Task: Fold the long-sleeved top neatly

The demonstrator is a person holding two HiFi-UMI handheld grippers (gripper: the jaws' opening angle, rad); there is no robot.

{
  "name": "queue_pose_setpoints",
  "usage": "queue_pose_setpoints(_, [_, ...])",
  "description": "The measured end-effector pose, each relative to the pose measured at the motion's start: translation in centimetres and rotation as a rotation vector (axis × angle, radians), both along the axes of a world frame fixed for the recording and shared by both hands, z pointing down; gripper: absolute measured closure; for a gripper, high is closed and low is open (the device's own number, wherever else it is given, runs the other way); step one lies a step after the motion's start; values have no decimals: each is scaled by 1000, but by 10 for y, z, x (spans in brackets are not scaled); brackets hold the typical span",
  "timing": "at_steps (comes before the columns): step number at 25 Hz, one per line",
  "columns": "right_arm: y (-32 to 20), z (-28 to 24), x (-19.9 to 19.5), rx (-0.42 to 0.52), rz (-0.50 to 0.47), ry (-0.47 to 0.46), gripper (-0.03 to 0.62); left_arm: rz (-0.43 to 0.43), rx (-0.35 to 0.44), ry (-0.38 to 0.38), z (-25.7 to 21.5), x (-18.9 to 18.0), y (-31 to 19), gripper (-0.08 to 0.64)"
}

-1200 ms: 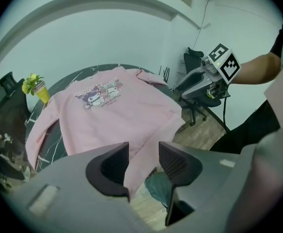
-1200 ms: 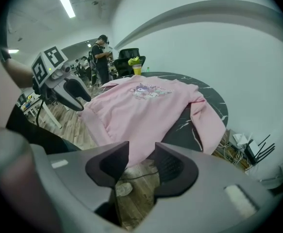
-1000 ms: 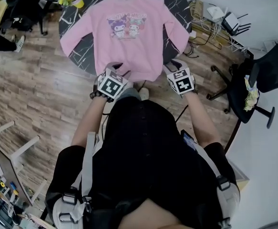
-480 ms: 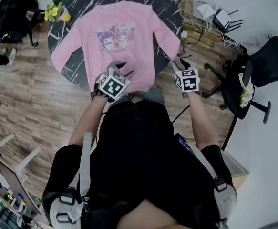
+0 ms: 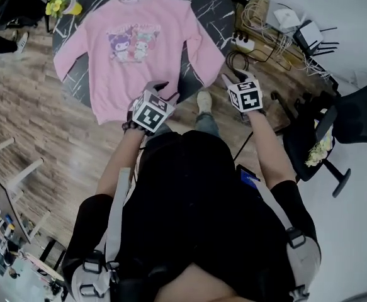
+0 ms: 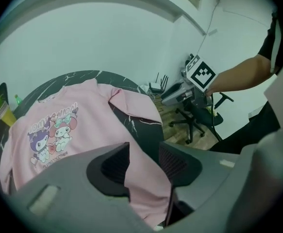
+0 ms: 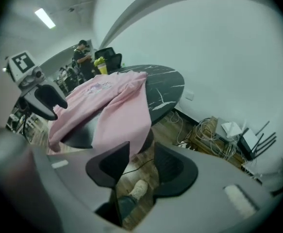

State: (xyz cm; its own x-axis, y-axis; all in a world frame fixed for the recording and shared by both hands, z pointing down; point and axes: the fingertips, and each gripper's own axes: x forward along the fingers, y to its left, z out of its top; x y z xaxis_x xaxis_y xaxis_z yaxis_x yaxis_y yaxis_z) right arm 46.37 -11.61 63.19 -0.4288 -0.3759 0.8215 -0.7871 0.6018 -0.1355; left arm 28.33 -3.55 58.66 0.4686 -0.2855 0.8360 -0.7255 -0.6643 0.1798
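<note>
The pink long-sleeved top [image 5: 139, 49] lies spread front-up on the round black marble table [image 5: 202, 17], its hem hanging over the near edge. My left gripper [image 5: 163, 90] hovers at the hem's right corner. In the left gripper view its jaws [image 6: 143, 152] stand apart, the pink hem [image 6: 141, 178] showing in the gap with no pad pressing it. My right gripper [image 5: 238, 76] is off the table's right edge, near the right sleeve [image 5: 202, 43]. Its jaws [image 7: 141, 152] are open, with only floor and a shoe [image 7: 136, 188] between them; the top [image 7: 117, 101] lies beyond.
A black office chair [image 5: 347, 124] stands at the right. Cables and a power strip [image 5: 259, 24] and white routers [image 5: 296, 27] lie on the floor behind the table. A yellow flower pot [image 5: 60, 4] sits at the table's far left. White stools [image 5: 13, 162] stand left.
Both grippers have shifted right along the table's near edge, so the top now sits further left in the head view. The right gripper left the hem. Jaw gaps look unchanged.
</note>
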Motion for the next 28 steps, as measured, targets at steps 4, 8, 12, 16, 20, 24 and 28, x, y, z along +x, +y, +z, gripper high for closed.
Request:
queue_pose_setpoints(4, [-2,21,13,-45,-182,-21,425,-48,-4,-16,1,34,-4,365])
queue_pose_setpoints(8, [4,39,16,-107,-280,-74,391,-98,-19,-36,4,42,-8,367])
queue_pose_setpoints(12, [6,52,8,-153,-386,-120,368,-147,-44,-51,12,45,-10,367])
queue_pose_setpoints(16, [2,69,-8,-193,-504,-161,360,-190,-51,-74,16,45,-11,367])
queue_pose_setpoints(20, [3,84,-17,-230,-685,-157,351,-235,-64,-89,18,42,-3,367])
queue_pose_setpoints(24, [10,92,-28,-261,-820,-137,350,-278,-82,-98,20,36,8,367])
queue_pose_setpoints(28, [16,96,-37,-245,-868,-133,350,-318,-106,-99,25,30,17,368])
